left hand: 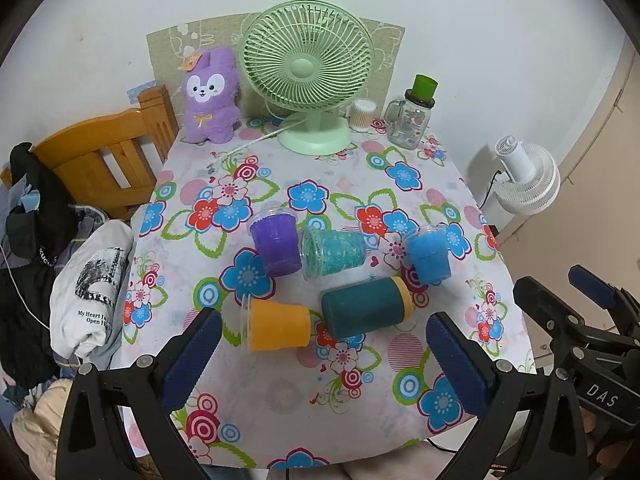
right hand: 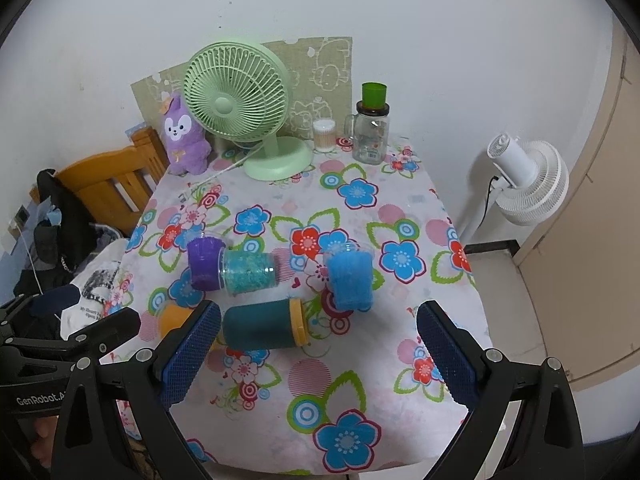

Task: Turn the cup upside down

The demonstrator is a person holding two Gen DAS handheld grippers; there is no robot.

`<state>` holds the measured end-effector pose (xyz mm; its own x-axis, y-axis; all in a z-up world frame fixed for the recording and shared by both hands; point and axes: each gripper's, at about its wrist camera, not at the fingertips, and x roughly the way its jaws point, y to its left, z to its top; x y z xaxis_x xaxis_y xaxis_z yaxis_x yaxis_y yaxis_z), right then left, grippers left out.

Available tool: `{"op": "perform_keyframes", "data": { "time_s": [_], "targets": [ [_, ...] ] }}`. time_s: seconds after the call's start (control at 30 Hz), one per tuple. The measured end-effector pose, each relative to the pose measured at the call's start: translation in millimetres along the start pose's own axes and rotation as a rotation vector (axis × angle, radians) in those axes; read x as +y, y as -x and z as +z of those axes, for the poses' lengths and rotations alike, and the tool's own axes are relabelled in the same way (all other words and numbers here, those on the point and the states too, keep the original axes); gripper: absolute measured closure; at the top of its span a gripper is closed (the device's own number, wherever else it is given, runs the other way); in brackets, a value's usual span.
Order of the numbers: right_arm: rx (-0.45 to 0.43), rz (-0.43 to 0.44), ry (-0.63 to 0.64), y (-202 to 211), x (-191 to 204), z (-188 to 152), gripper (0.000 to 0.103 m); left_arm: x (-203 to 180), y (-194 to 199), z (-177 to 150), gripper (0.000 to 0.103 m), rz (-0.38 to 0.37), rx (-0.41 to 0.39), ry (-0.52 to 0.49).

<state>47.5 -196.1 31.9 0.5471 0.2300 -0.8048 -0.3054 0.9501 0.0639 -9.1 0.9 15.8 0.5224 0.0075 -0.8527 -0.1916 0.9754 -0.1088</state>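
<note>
Cups, clear light plastic ones like the orange-filled one (left hand: 279, 330) lying mid-frame, look slippery; grab the sidewall. Both grippers' fingers (left hand: 192, 354) (right hand: 446, 356) spread apart, empty.

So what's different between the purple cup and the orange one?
The purple cup stands on its base, mouth up and leaning slightly, while the orange cup lies on its side. The purple cup touches the teal glitter cup; the orange cup lies closer to the left claw. Both have clear rims.
</note>
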Motion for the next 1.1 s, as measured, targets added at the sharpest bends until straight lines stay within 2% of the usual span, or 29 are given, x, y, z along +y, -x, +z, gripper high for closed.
{"op": "perform_keyframes", "data": {
  "time_s": [0.4, 0.8, 1.1],
  "targets": [
    [0.001, 0.015, 0.002, -9.2, 3.6, 6.0, 0.003, 6.3, -3.4, 5.5, 0.0, 0.016, -0.002, 0.006],
    [0.014, 0.024, 0.012, -34.6, 1.2, 23.8, 0.003, 10.0, -31.2, 21.7, 0.0, -0.007, 0.037, 0.026],
    [0.014, 0.043, 0.003, -61.0, -1.5, 46.6, 0.003, 14.9, -51.1, 43.8, 0.0, 0.007, 0.06, 0.049]
  ]
}}
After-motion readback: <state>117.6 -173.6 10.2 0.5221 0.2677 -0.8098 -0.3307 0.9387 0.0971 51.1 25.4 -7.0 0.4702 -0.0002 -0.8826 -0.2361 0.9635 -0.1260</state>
